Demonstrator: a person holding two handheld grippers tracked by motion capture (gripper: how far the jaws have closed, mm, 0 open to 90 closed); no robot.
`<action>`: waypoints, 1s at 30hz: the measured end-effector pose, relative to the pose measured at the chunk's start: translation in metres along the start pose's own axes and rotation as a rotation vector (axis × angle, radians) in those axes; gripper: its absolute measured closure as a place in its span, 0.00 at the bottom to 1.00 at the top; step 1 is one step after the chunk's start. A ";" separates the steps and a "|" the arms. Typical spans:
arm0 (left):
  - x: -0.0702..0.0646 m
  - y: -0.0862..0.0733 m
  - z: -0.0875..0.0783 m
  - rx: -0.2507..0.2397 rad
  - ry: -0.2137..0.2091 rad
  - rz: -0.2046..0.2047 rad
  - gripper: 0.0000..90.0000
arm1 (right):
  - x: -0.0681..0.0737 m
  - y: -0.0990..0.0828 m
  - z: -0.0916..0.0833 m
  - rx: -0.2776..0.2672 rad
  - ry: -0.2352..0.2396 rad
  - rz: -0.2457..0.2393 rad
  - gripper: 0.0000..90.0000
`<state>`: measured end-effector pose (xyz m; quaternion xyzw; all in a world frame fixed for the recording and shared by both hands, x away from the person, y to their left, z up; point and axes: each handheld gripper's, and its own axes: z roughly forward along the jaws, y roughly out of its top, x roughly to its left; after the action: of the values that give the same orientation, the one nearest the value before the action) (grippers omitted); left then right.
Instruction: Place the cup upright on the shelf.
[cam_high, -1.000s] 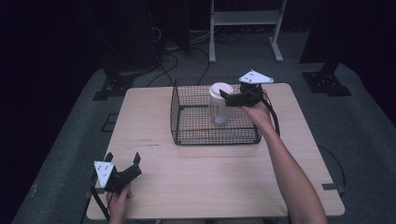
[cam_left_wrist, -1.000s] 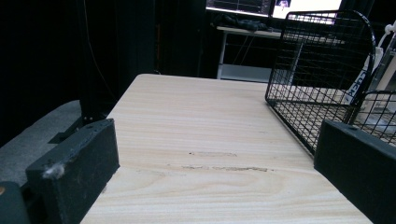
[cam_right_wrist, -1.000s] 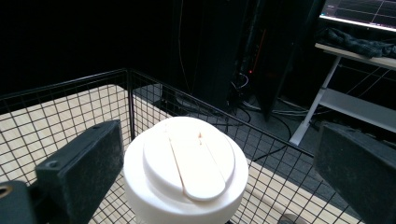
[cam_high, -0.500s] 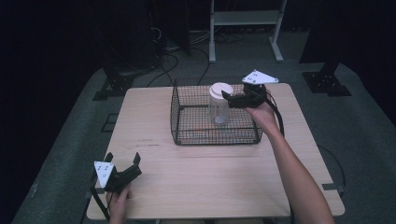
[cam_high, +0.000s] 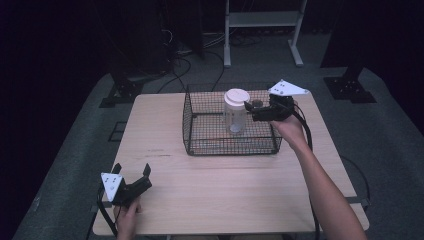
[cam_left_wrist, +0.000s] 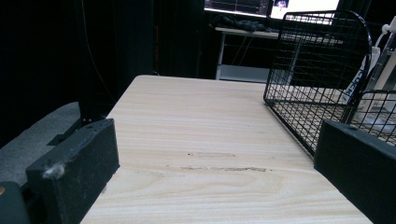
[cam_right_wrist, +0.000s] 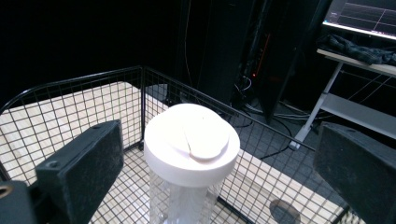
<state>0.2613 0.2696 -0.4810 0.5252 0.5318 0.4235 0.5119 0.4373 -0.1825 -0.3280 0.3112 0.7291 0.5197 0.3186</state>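
Clear bottle (cam_high: 235, 112) with white flip-top cap (cam_right_wrist: 191, 142) standing upright inside black wire basket (cam_high: 200, 142), toward far right part of basket floor. Basket set mid-bench, slightly far of centre, on pale wood bench (cam_high: 210, 185).

Right hand-held gripper (cam_high: 252, 109) reached over basket's right wall, level with cap. Jaws spread wide in right gripper view, one either side of cap, neither pad touching: released, not grasping. Probably lined up at cap height because bottle body sits below wire rim, leaving cap and neck as easiest purchase from above the wall. Whether arriving to grip or just let go: cannot tell from this moment alone. Grey three-cornered plate (cam_high: 287, 89) riding on top, tilted.

Left hand-held gripper (cam_high: 132, 172) parked at near left corner of bench, well apart from basket, held low in hand (cam_high: 127, 215). Jaws apart, nothing between them but bare bench in left gripper view: released, idle. Likely kept out of the way so right arm has clear run to basket; pointed roughly toward basket's near left corner (cam_left_wrist: 299, 112).

Bottle tall and narrow, top-heavy look with broad cap; a sideways nudge from one pad could tip it against wire. Even closing on both sides advisable.
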 end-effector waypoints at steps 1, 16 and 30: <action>0.000 0.000 0.000 0.000 0.000 0.000 0.00 | -0.001 -0.001 -0.002 0.002 0.000 0.000 0.01; 0.000 0.000 0.000 0.003 -0.002 0.006 0.00 | 0.000 -0.008 -0.026 -0.002 0.012 -0.011 0.01; -0.001 0.000 0.000 0.003 -0.004 0.010 0.00 | -0.001 -0.028 -0.045 0.008 0.018 -0.002 0.01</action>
<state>0.2614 0.2690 -0.4810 0.5293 0.5286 0.4243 0.5102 0.3993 -0.2159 -0.3432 0.3070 0.7344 0.5191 0.3112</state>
